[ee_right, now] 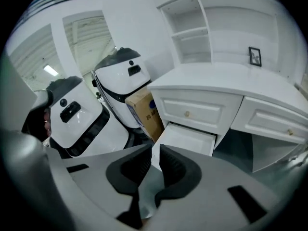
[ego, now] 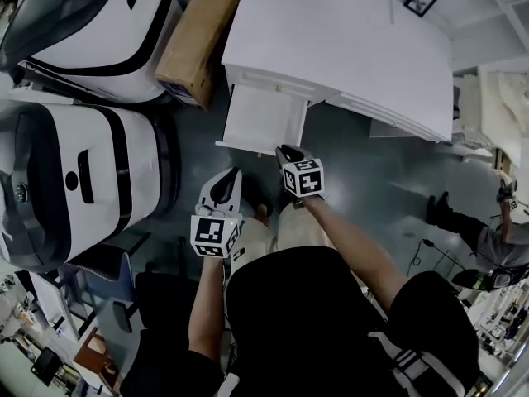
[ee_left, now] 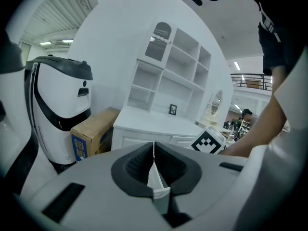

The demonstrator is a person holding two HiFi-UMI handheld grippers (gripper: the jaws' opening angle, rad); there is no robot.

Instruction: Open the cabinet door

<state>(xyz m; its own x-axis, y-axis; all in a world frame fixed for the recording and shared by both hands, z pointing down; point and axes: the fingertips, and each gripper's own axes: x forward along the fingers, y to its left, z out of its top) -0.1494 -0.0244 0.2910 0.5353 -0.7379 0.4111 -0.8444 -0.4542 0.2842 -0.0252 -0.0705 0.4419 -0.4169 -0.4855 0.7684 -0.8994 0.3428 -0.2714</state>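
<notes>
Holds the left tongs (ee_left: 153, 146) clenched, pads pressed together with nothing between. Holds the right tongs (ee_right: 155, 150) slightly released, a narrow slit between the pads, grasping nothing. Carries both side by side over a dark grey floor (ego: 364, 180), the right tongs a little further forward.

Faces a white worktop (ego: 355, 48) ahead of both tongs, with a small black picture frame (ego: 421, 1) on it, ahead and to the right of the right tongs. Finds the cabinet door (ee_right: 190, 137) straight ahead of the right tongs and lower, under the worktop's left drawer (ee_right: 192, 110), swung outward and apart from both tongs. Sees open white shelves (ee_left: 168, 66) rising behind the worktop.

Has a brown cardboard box (ego: 198, 35) ahead and left of the left tongs, against the worktop's end. Has two large white-and-black machines (ego: 74, 180) further left of the left tongs, filling that side of the room. Shows ceiling strip lights (ee_left: 45, 43) high above and left of the left tongs.
</notes>
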